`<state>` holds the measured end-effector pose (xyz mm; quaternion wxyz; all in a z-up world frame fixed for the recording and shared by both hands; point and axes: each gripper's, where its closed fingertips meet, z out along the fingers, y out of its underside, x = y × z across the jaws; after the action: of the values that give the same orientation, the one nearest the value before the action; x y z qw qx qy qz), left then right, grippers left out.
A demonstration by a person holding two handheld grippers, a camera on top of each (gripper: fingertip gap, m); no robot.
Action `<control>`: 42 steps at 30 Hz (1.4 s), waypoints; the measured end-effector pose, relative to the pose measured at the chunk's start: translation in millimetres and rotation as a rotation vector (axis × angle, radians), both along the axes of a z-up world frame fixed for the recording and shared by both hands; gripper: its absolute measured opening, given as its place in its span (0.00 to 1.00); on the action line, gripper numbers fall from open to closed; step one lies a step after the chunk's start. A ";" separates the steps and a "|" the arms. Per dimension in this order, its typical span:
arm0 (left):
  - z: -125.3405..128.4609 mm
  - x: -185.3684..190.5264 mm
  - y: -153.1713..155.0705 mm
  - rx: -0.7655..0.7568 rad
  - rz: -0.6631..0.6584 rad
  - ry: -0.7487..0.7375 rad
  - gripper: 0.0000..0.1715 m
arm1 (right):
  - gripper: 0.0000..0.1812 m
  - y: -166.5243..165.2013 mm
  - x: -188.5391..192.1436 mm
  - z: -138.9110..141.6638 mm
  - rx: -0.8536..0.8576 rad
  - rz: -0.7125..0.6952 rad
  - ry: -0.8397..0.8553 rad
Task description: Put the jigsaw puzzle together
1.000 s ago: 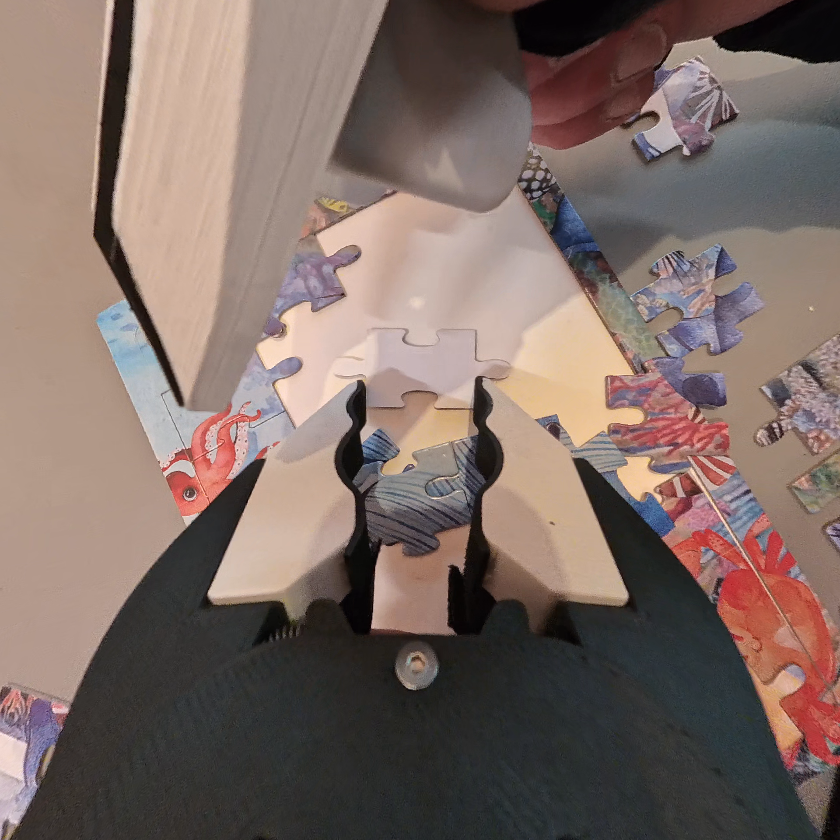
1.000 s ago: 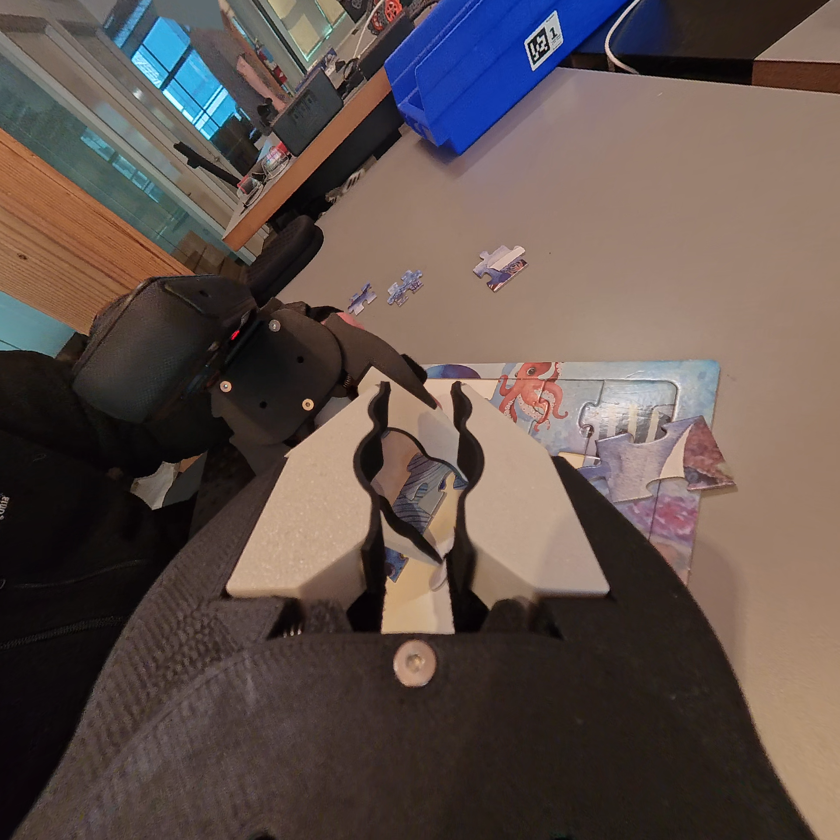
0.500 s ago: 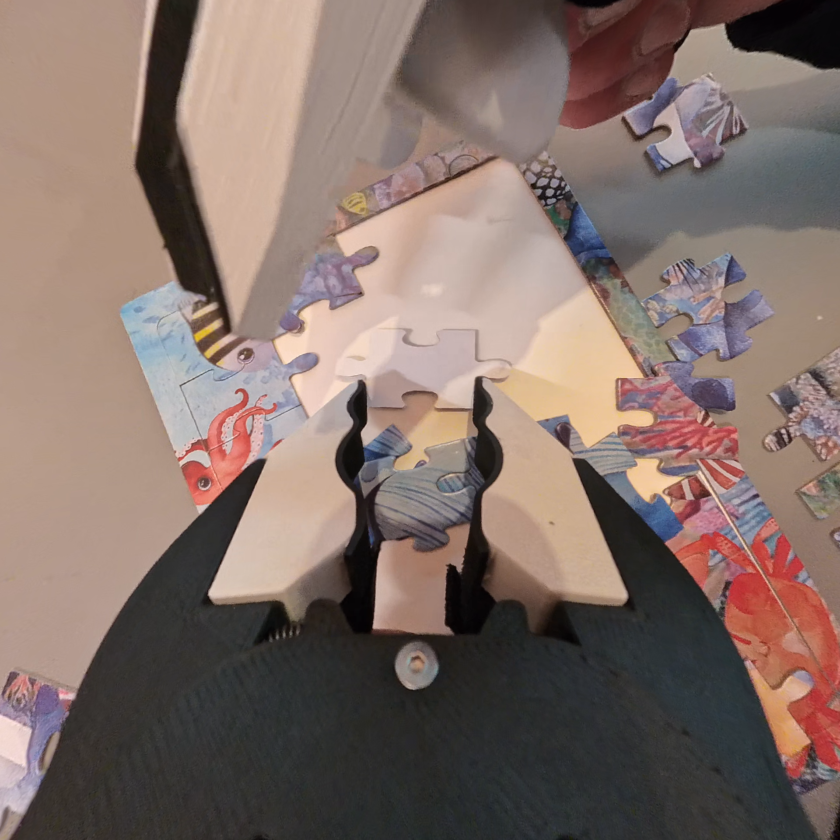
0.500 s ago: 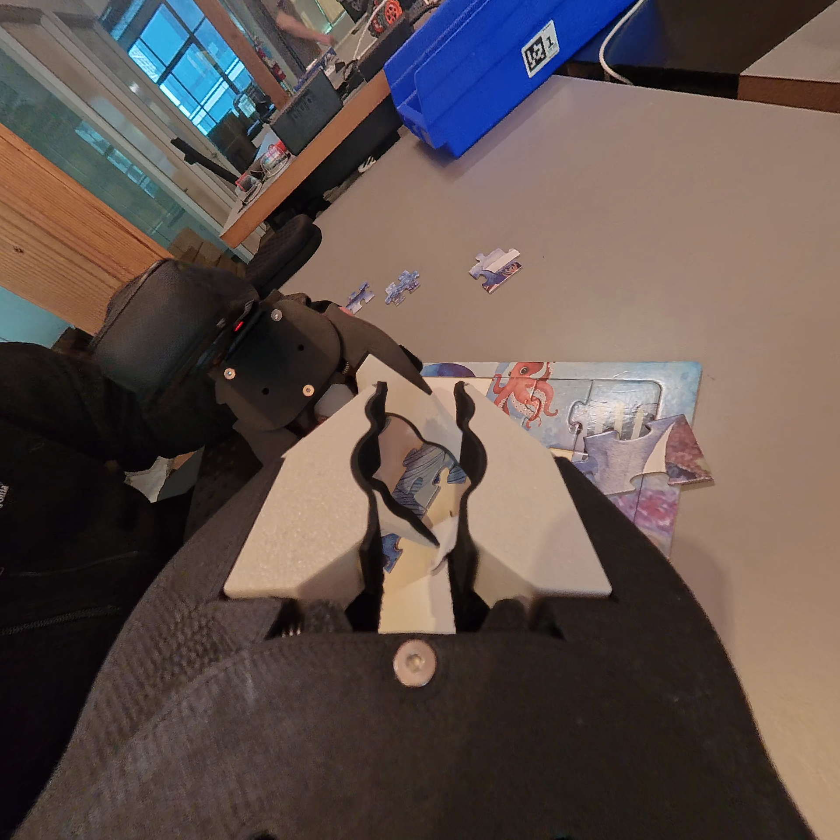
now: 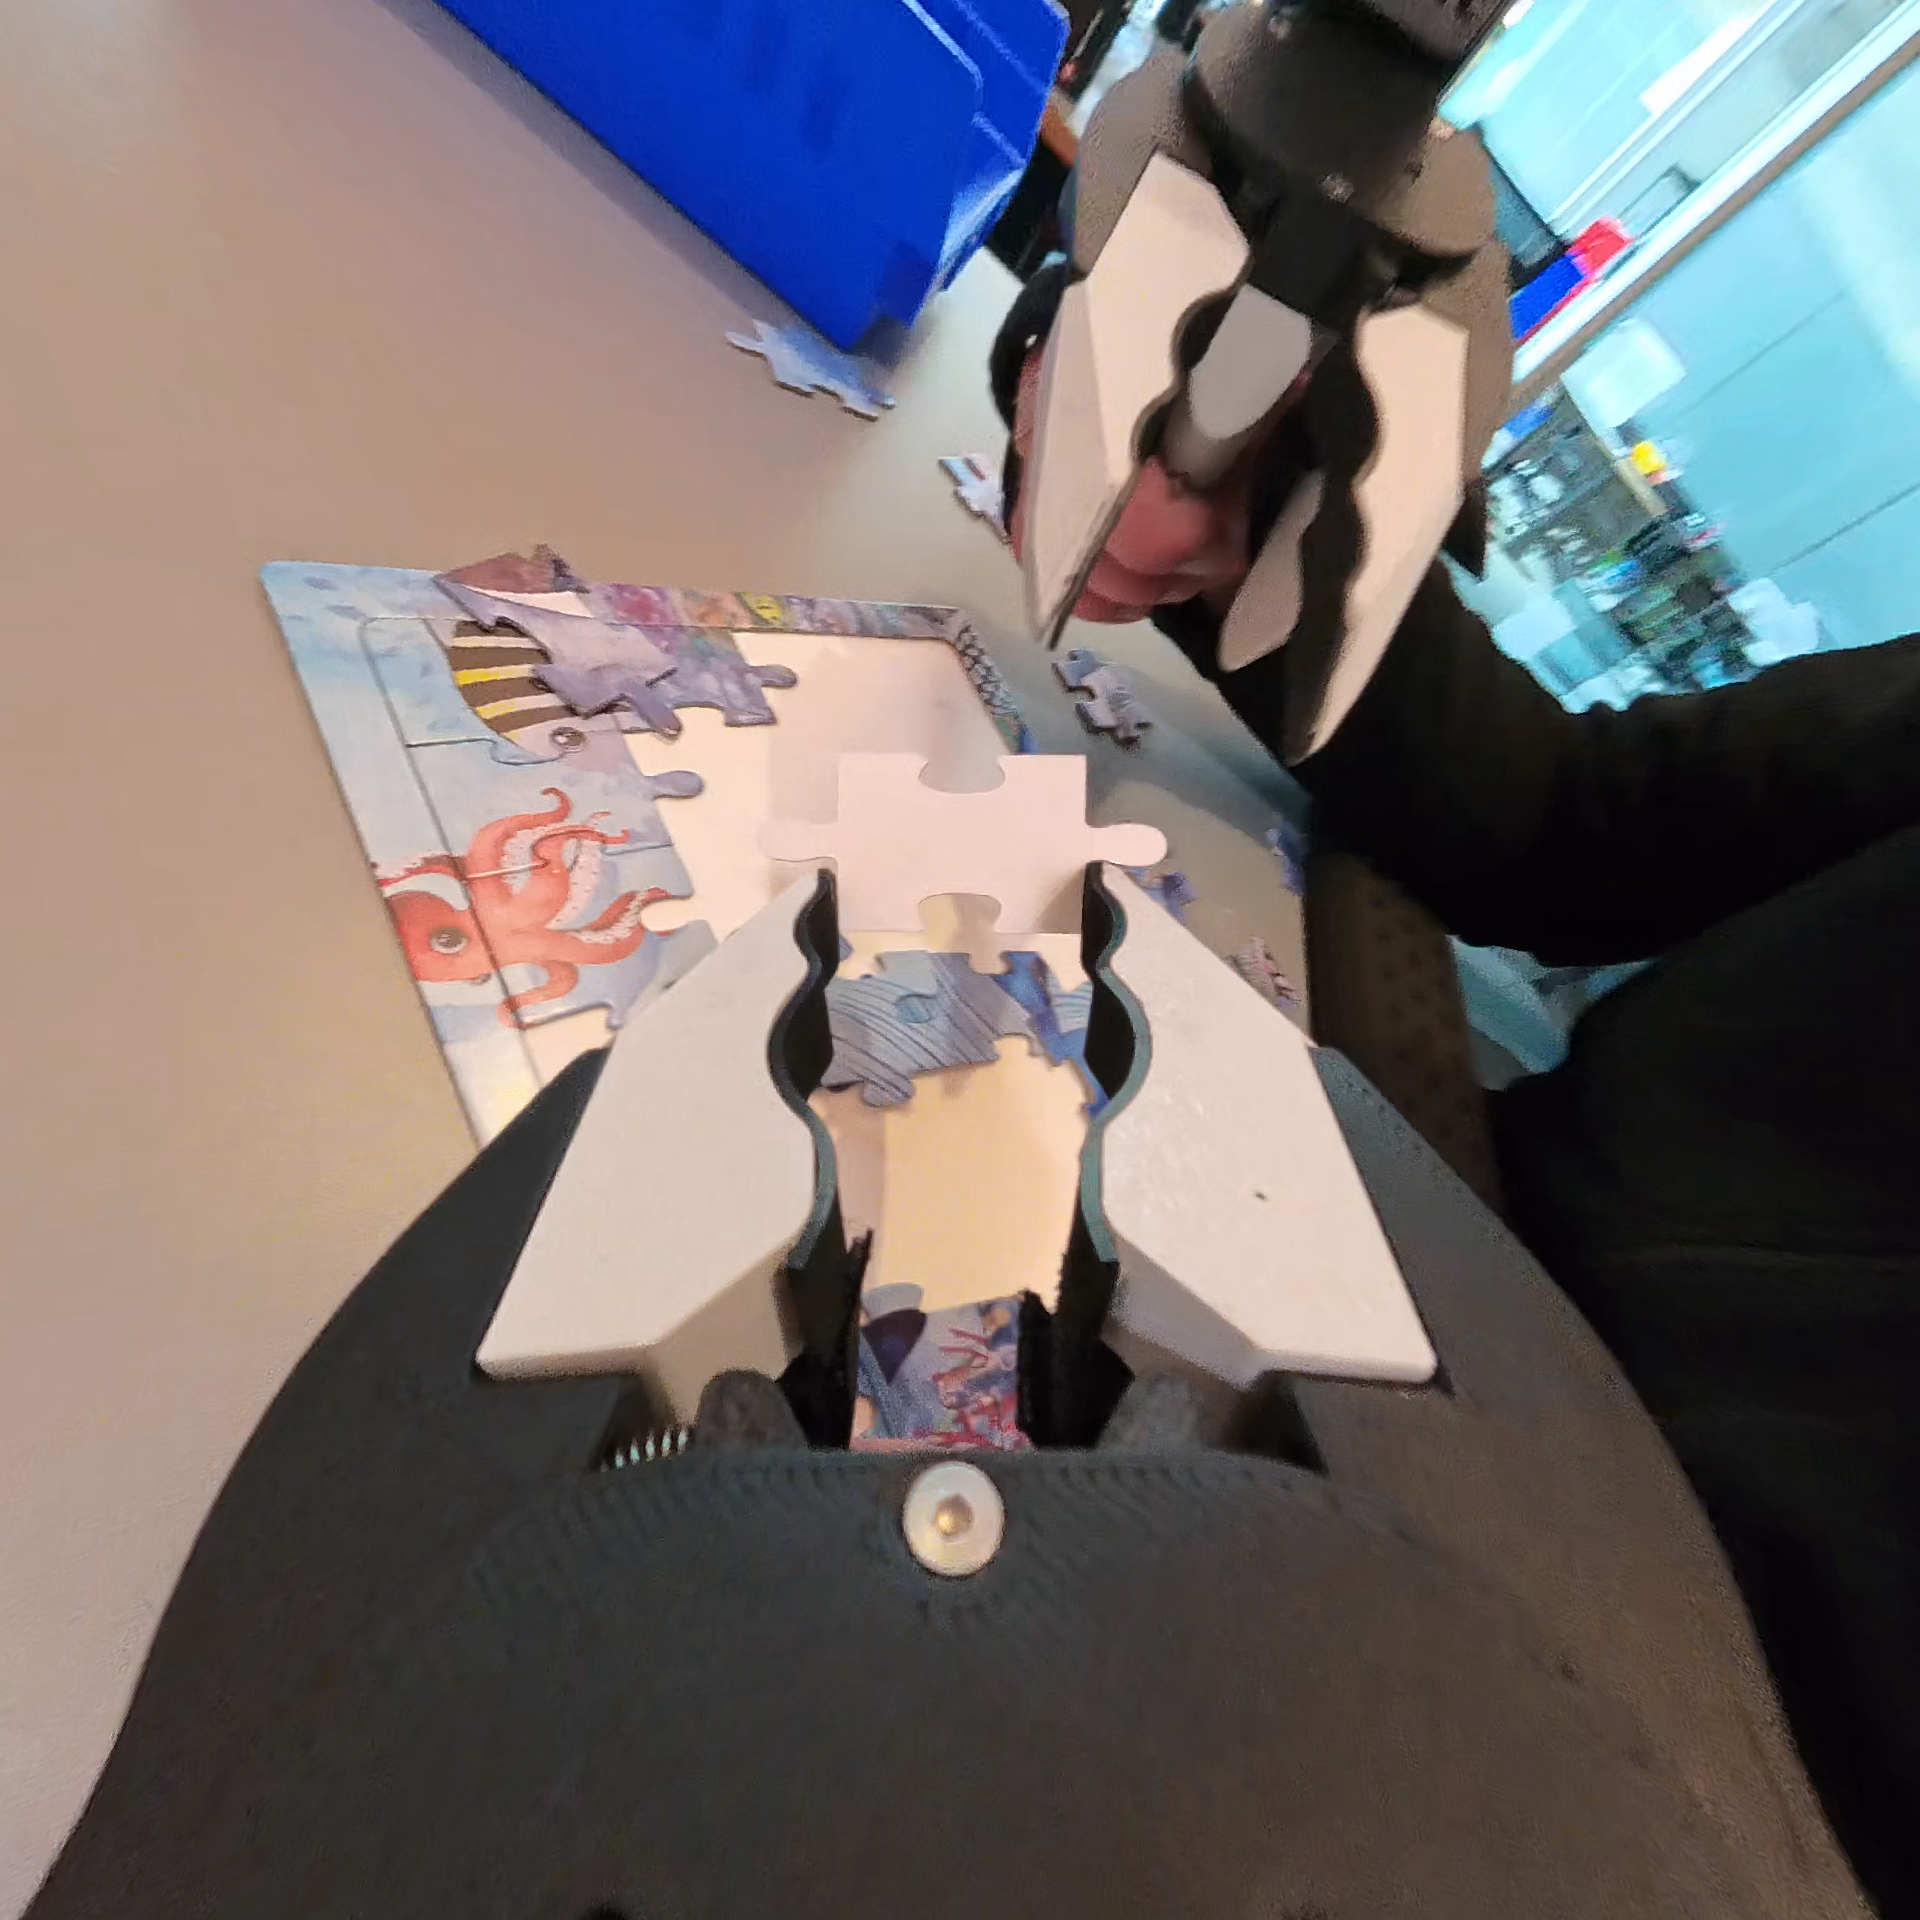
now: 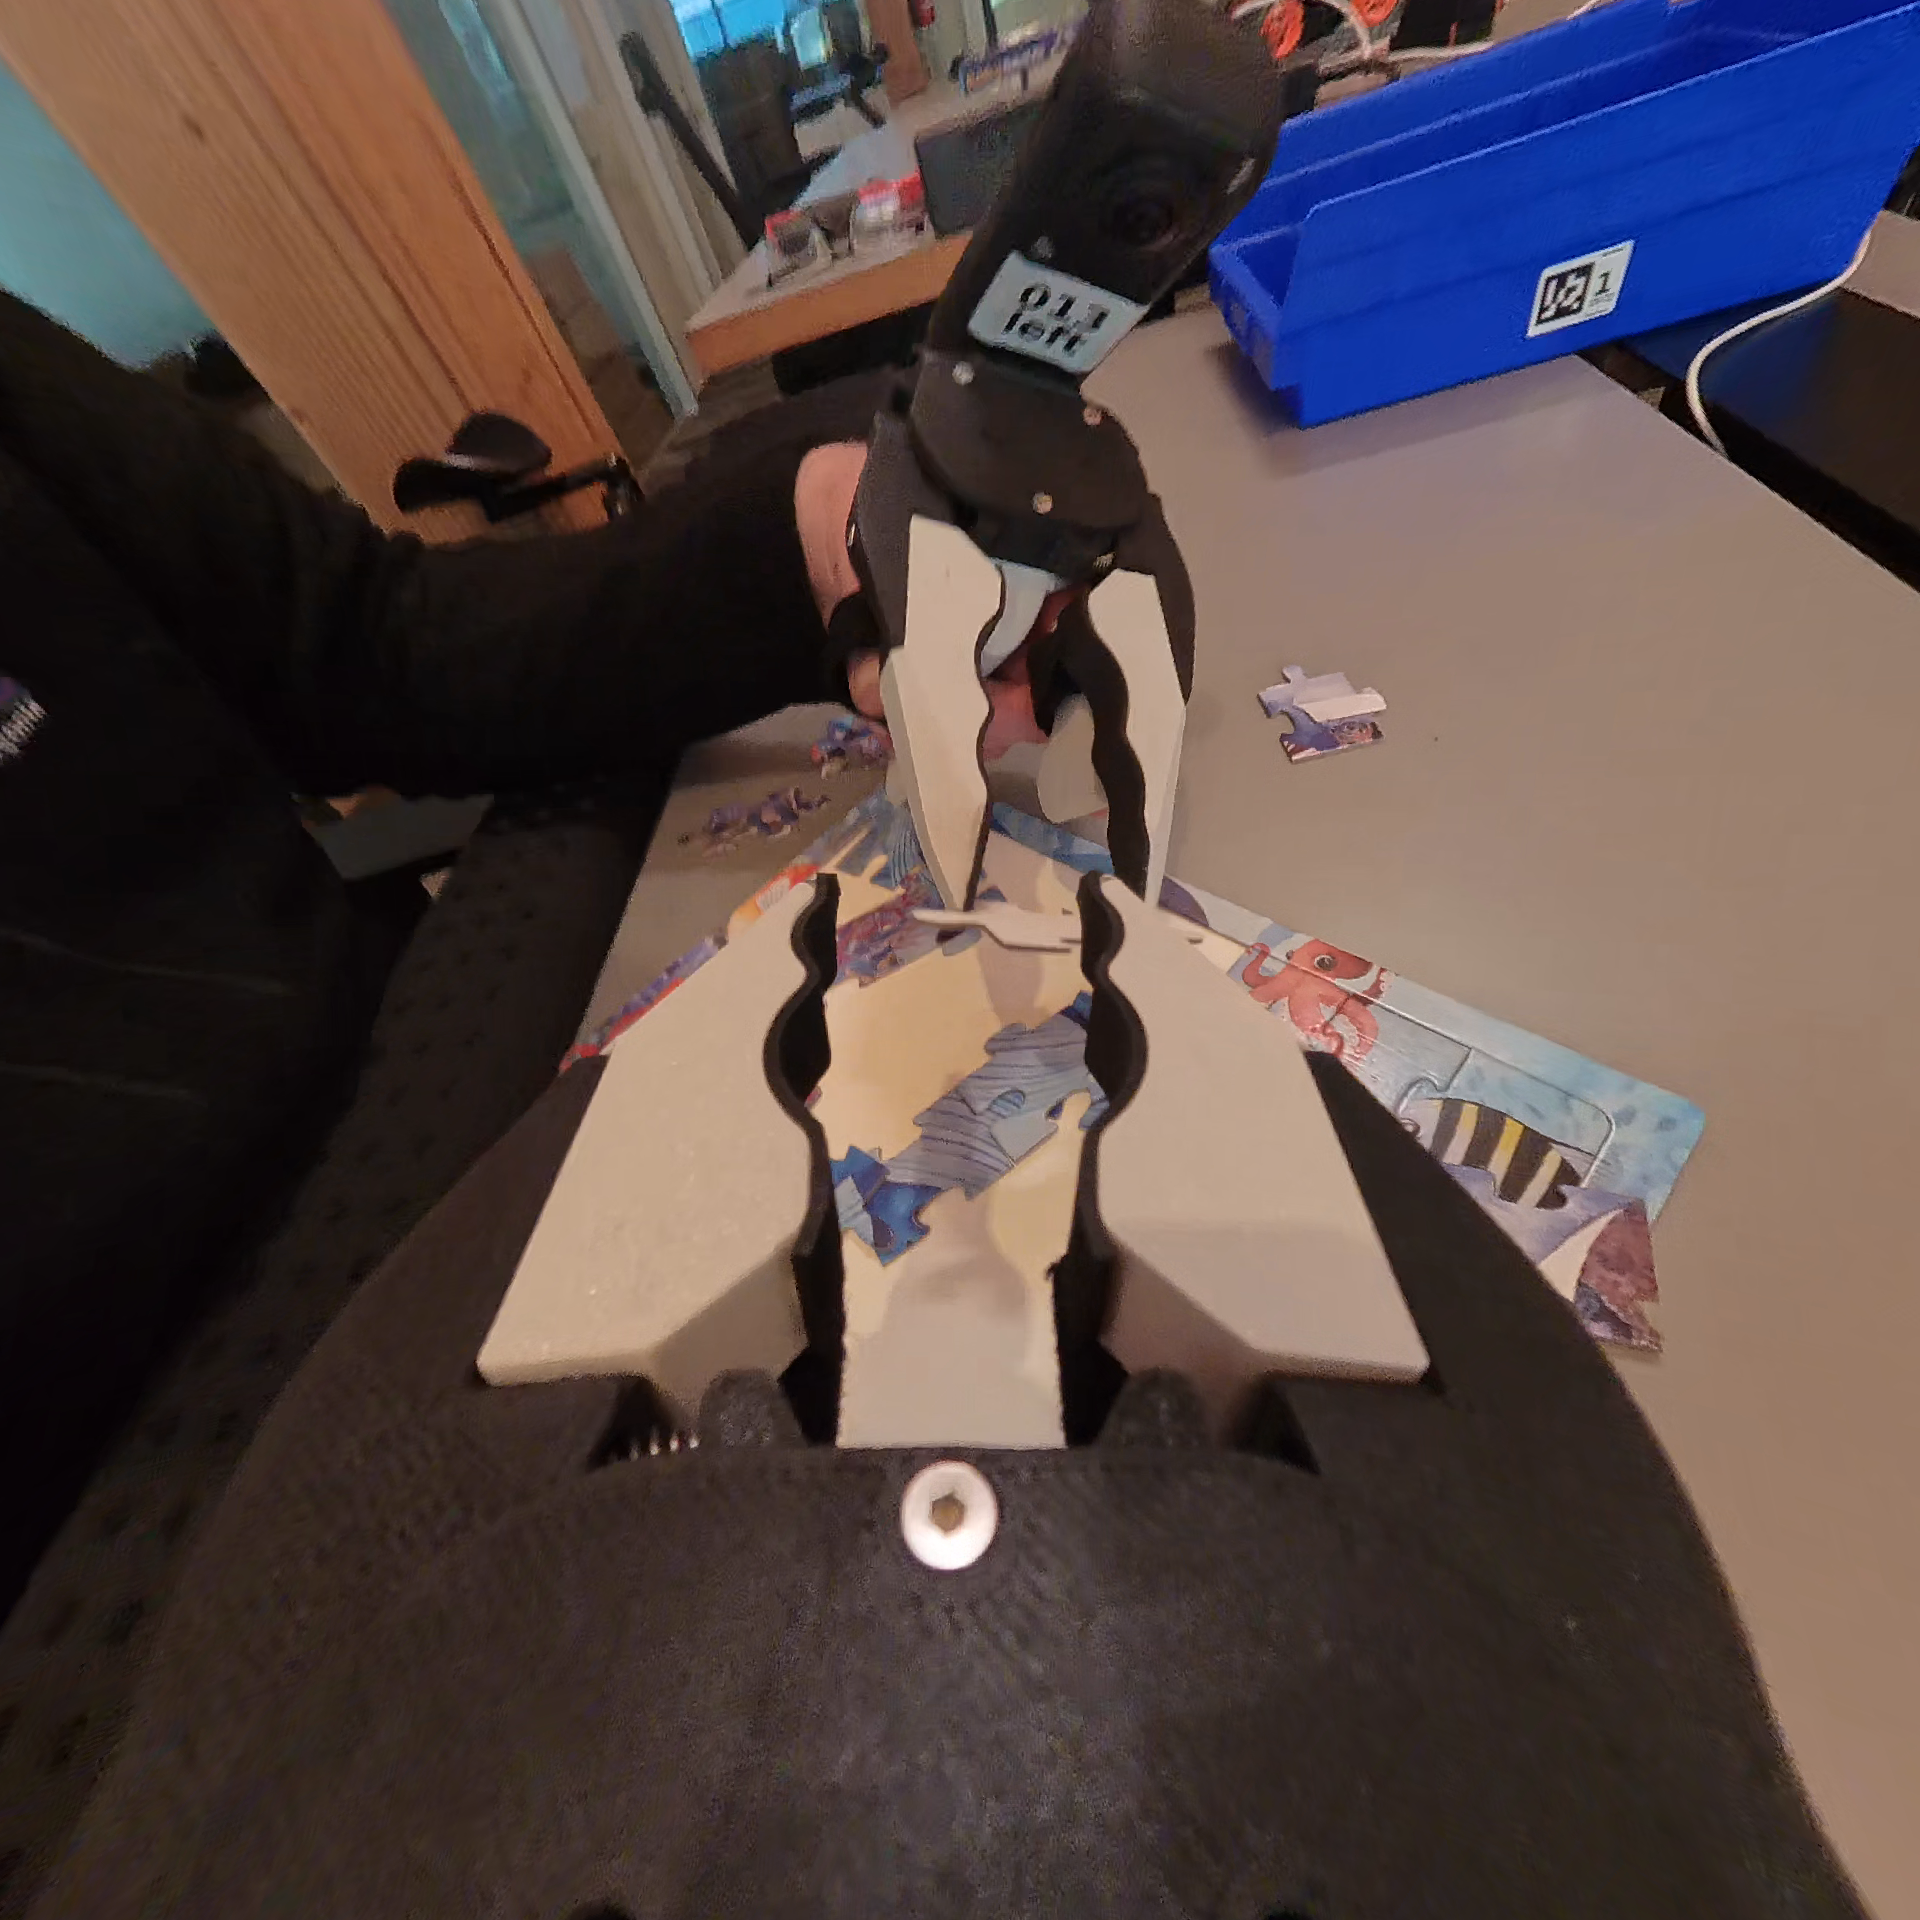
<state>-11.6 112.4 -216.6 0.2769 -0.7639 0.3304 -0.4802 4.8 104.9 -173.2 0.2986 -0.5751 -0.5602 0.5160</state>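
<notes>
My left gripper (image 5: 956, 883) is shut on a puzzle piece (image 5: 961, 831) by its side edges. It is held white back up, a little above the puzzle tray (image 5: 343, 675). The tray has an octopus (image 5: 509, 904) and a striped fish in place at its left, and a bare white middle. Blue striped pieces (image 5: 935, 1018) lie loose on the bare part under my fingers. My right gripper (image 6: 956, 894) is open and empty, raised above the tray's far side, and shows in the left wrist view (image 5: 1174, 686). The right wrist view shows the left gripper (image 6: 1049, 894) and the piece edge-on (image 6: 997, 923).
A blue bin (image 5: 779, 135) stands at the table's far edge with a loose piece (image 5: 816, 364) beside it. More loose pieces (image 5: 1107, 691) lie right of the tray, one farther out (image 6: 1325, 712). A purple piece (image 6: 1600, 1257) lies askew on a tray corner. A dark-sleeved arm crosses at right. Between my left fingertips and the octopus (image 5: 509, 904) there is roughly 7 cm. Seen from the right wrist view (image 6: 1309, 991) as well.
My right gripper has lifted up and back from the tray and opened a little wider. My left gripper has tilted from looking down to a flatter angle, still holding the white piece.
</notes>
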 end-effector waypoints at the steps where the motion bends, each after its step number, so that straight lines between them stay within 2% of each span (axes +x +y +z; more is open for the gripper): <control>1: 2.8 0.5 -2.8 -0.017 -0.014 -0.028 0.26 | 0.26 -1.6 -0.7 -4.0 0.035 0.004 -0.021; 6: 11.7 8.7 -17.4 -0.064 -0.097 -0.113 0.27 | 0.23 -6.5 -7.2 -23.2 0.259 0.005 -0.121; 11: 10.3 14.3 -28.0 -0.102 -0.153 -0.131 0.26 | 0.09 -17.3 -13.5 -31.5 0.360 0.042 -0.167; 14: 17.2 9.5 -16.9 -0.057 -0.097 -0.145 0.25 | 0.00 -12.9 -11.3 -37.8 0.301 0.033 -0.202; 18: 28.6 6.0 -10.1 0.046 -0.059 -0.144 0.24 | 0.00 -2.7 -11.5 -37.4 0.010 -0.017 -0.186; 20: 25.6 3.7 -3.7 0.106 -0.026 -0.102 0.22 | 0.00 0.4 -11.4 -35.3 -0.126 -0.024 -0.157; 24: 20.2 5.7 0.6 0.186 -0.010 -0.037 0.18 | 0.00 4.3 -8.1 -29.6 -0.281 -0.029 -0.118; 31: 17.6 12.9 2.1 0.149 -0.011 -0.062 0.01 | 0.00 -2.5 -9.9 -39.7 -0.280 -0.006 -0.175; 38: 20.7 7.4 14.7 0.120 0.055 -0.086 0.00 | 0.06 22.2 -1.3 -29.6 -0.297 -0.114 -0.119; 42: 21.9 13.1 10.4 0.109 0.031 -0.102 0.00 | 0.03 15.8 -5.0 -29.8 -0.255 -0.090 -0.127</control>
<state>1.5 122.8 -194.6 0.3419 -0.7272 0.3298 -0.4955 -0.2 120.7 -203.1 0.2103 -0.6644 -0.4815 0.5316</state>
